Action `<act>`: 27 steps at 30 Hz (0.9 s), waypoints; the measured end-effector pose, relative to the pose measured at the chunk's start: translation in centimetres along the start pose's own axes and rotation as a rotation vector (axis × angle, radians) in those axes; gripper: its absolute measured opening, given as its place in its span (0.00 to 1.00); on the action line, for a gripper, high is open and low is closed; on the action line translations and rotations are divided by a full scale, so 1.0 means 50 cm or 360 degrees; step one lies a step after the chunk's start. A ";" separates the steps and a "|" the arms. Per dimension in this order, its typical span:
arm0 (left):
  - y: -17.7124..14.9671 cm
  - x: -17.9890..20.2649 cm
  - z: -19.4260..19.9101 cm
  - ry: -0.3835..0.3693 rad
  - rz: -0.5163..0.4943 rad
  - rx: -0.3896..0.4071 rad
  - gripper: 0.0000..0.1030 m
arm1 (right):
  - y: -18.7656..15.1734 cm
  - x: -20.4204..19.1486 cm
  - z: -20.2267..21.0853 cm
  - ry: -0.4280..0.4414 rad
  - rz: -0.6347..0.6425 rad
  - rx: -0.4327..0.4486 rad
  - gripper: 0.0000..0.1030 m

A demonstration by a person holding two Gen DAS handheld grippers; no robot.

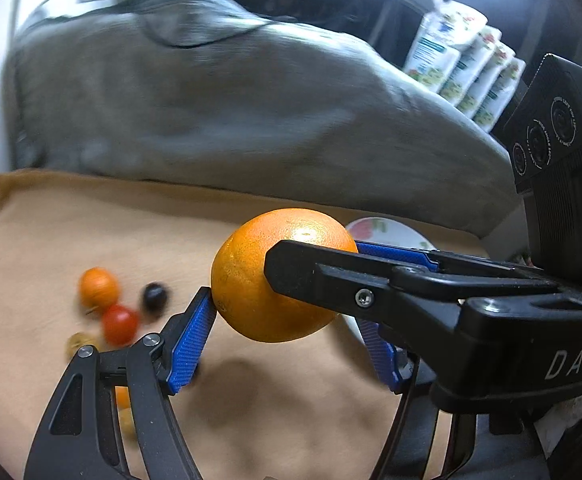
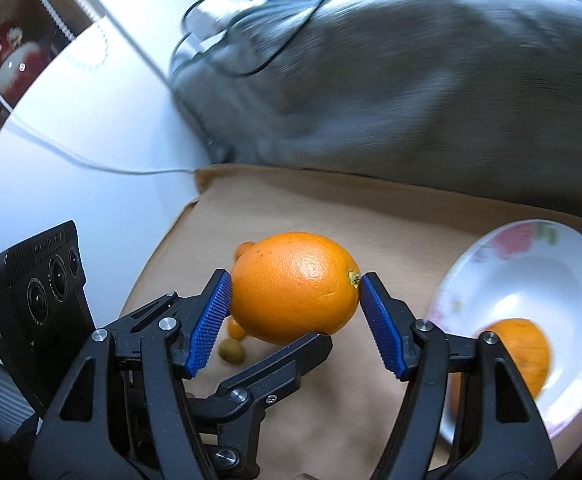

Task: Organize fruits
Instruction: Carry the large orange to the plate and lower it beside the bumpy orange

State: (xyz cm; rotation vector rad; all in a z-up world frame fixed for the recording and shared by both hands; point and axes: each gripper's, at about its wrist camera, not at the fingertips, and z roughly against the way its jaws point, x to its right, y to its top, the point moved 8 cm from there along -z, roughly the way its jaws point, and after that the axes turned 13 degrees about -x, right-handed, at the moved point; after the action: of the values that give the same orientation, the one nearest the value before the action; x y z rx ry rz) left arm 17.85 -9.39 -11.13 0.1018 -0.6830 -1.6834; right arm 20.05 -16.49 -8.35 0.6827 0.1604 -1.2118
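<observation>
Two tools on one fruit: the large orange is held in the air above the tan cloth, between the small fruits and the floral plate.
Right gripper: clenched across the orange; both blue pads press its ends, one just beside the stem.
Left gripper: one pad touches the orange's side. The other pad is partly hidden behind the right tool's finger, so I cannot tell whether it grips or only cradles.
Risk 1: the right tool's pads sit on the narrow ends of a round fruit. A slight twist, in my judgement, could squirt it out onto the cloth.
Risk 2: if both tools pull in different directions, the fruit may roll free or the fingers may foul each other.
Risk 3: a dropped orange could scatter the small orange fruit, red tomato and dark berry lying below it to one side.
Risk 4: a second orange already lies in the plate, so a careless release could strike it.
Left view only: the three small fruits above are seen apart and by colour.
Right view only: the plate's contents, and both right pads in contact.
Limit: motion blur softens the background in both views.
</observation>
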 end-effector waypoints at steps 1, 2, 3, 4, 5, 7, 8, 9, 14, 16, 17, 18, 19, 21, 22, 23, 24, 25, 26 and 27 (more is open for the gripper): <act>0.006 0.014 -0.007 -0.0005 -0.0021 -0.0007 0.68 | -0.001 0.018 0.012 -0.0006 -0.0020 0.0014 0.67; 0.011 0.029 -0.013 -0.0009 -0.0040 -0.0013 0.68 | -0.002 0.032 0.019 -0.0010 -0.0035 0.0023 0.67; 0.015 0.039 -0.018 -0.0013 -0.0054 -0.0018 0.68 | -0.003 0.046 0.029 -0.0014 -0.0051 0.0033 0.67; 0.021 0.054 -0.027 -0.0020 -0.0074 -0.0026 0.68 | -0.005 0.067 0.041 -0.0020 -0.0075 0.0046 0.67; 0.028 0.067 -0.036 -0.0026 -0.0095 -0.0036 0.68 | -0.007 0.083 0.052 -0.0020 -0.0084 0.0050 0.67; 0.035 0.089 -0.048 -0.0037 -0.0123 -0.0049 0.68 | -0.008 0.113 0.064 -0.0030 -0.0119 0.0070 0.67; 0.038 0.100 -0.054 -0.0041 -0.0137 -0.0055 0.68 | -0.010 0.123 0.071 -0.0034 -0.0129 0.0077 0.67; 0.042 0.108 -0.060 -0.0045 -0.0150 -0.0061 0.68 | -0.010 0.138 0.075 -0.0040 -0.0148 0.0088 0.67; 0.065 0.148 -0.095 -0.0063 -0.0215 -0.0104 0.68 | -0.015 0.187 0.094 -0.0056 -0.0208 0.0118 0.67; 0.071 0.158 -0.107 -0.0073 -0.0226 -0.0123 0.68 | -0.018 0.207 0.101 -0.0064 -0.0234 0.0129 0.67; 0.073 0.164 -0.113 -0.0075 -0.0232 -0.0131 0.68 | -0.019 0.216 0.104 -0.0066 -0.0246 0.0133 0.67; 0.076 0.171 -0.120 -0.0078 -0.0238 -0.0138 0.68 | -0.020 0.223 0.107 -0.0070 -0.0256 0.0138 0.67; 0.079 0.176 -0.125 -0.0084 -0.0243 -0.0146 0.68 | -0.022 0.229 0.108 -0.0073 -0.0265 0.0141 0.67; 0.081 0.186 -0.134 -0.0088 -0.0253 -0.0156 0.68 | -0.025 0.242 0.114 -0.0078 -0.0282 0.0148 0.67; 0.082 0.192 -0.140 -0.0091 -0.0259 -0.0164 0.68 | -0.026 0.247 0.115 -0.0079 -0.0289 0.0149 0.67; 0.085 0.198 -0.145 -0.0093 -0.0264 -0.0170 0.68 | -0.029 0.254 0.117 -0.0081 -0.0297 0.0151 0.67; 0.086 0.202 -0.149 -0.0093 -0.0267 -0.0174 0.68 | -0.029 0.258 0.119 -0.0082 -0.0301 0.0152 0.67; 0.086 0.208 -0.154 -0.0095 -0.0275 -0.0181 0.68 | -0.032 0.266 0.122 -0.0083 -0.0310 0.0154 0.67; 0.087 0.213 -0.156 -0.0095 -0.0279 -0.0185 0.68 | -0.032 0.267 0.122 -0.0084 -0.0314 0.0155 0.67; 0.087 0.218 -0.160 -0.0095 -0.0285 -0.0190 0.68 | -0.033 0.272 0.124 -0.0085 -0.0320 0.0156 0.67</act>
State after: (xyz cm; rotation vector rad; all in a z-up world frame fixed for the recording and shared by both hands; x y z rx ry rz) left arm 22.42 -22.81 -12.33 0.0288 -0.6309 -1.9020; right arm 22.09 -31.23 -10.38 0.7313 0.1277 -1.4371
